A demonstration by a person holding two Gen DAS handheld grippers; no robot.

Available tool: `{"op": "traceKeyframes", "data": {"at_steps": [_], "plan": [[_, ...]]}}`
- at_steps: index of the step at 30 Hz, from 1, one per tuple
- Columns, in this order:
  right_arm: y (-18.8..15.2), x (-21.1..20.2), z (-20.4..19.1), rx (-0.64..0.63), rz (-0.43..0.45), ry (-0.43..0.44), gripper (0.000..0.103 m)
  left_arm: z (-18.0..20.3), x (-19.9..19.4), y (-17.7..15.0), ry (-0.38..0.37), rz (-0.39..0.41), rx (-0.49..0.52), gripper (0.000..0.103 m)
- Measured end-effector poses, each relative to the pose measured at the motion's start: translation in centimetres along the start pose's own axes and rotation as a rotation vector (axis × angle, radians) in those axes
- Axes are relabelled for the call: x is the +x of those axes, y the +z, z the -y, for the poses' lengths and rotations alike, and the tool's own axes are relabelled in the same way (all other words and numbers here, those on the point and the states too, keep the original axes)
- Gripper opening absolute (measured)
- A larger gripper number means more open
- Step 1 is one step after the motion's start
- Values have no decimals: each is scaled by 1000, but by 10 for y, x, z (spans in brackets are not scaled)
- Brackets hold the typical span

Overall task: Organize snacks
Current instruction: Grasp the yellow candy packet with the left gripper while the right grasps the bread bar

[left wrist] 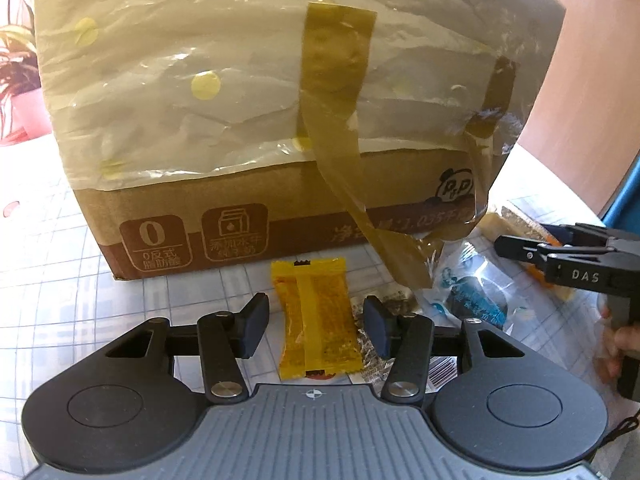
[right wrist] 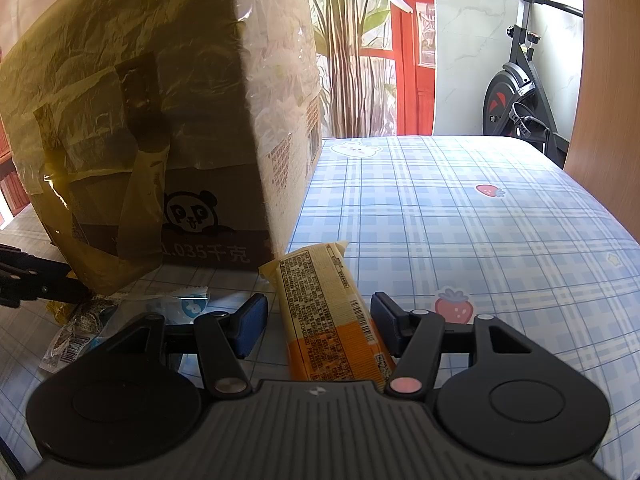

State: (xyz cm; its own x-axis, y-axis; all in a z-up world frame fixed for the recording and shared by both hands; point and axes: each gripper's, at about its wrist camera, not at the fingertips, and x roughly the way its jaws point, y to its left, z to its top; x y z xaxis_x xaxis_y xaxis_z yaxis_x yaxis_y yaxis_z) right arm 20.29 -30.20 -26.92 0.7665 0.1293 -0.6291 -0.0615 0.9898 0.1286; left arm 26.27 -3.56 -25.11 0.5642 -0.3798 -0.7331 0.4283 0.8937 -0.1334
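Observation:
A small yellow snack packet [left wrist: 318,320] lies on the checked tablecloth between the open fingers of my left gripper [left wrist: 316,326], not clamped. A long yellow-and-orange snack bar [right wrist: 330,316] lies between the open fingers of my right gripper [right wrist: 318,328], one pad close to its right side. A blue-and-clear wrapped snack [left wrist: 472,288] and a silvery wrapper [right wrist: 76,340] lie between the two. The right gripper shows in the left wrist view [left wrist: 560,258]. A cardboard box [left wrist: 280,120] wrapped in plastic and brown tape stands just behind the snacks.
The box [right wrist: 152,140] fills the far left of the right wrist view. The blue plaid tablecloth [right wrist: 480,220] stretches to the right. Plants [right wrist: 352,40], a red door frame and an exercise bike [right wrist: 516,92] stand beyond the table. Loose tape hangs from the box [left wrist: 360,200].

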Motion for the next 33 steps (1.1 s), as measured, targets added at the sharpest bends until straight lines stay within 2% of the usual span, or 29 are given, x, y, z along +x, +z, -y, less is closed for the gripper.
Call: {"op": "traceKeyframes", "data": {"at_steps": [3,14,15,17,18,24,33], "plan": [[0,0,0,0,0,0,61,1,-1,0,12,5,-28,53],[0,1,0,0,1,1,61,12,1,-10,40,44,-14,53],[0,1,0,0,1,1,61,9,-4,-13,41,48,-16,52],[0,1,0,1,1,1,61,8,-6,-15,74,49,-9,38],[1,1,0,1,1,1,61,9,-7,-16,90,48,-1,34],[1,1,0,2,1,2,61,4,-17,-25,61,47,-30,33],[0,2,-2,6,2,3,61,0,-44,-39,83,84,-101,33]]}}
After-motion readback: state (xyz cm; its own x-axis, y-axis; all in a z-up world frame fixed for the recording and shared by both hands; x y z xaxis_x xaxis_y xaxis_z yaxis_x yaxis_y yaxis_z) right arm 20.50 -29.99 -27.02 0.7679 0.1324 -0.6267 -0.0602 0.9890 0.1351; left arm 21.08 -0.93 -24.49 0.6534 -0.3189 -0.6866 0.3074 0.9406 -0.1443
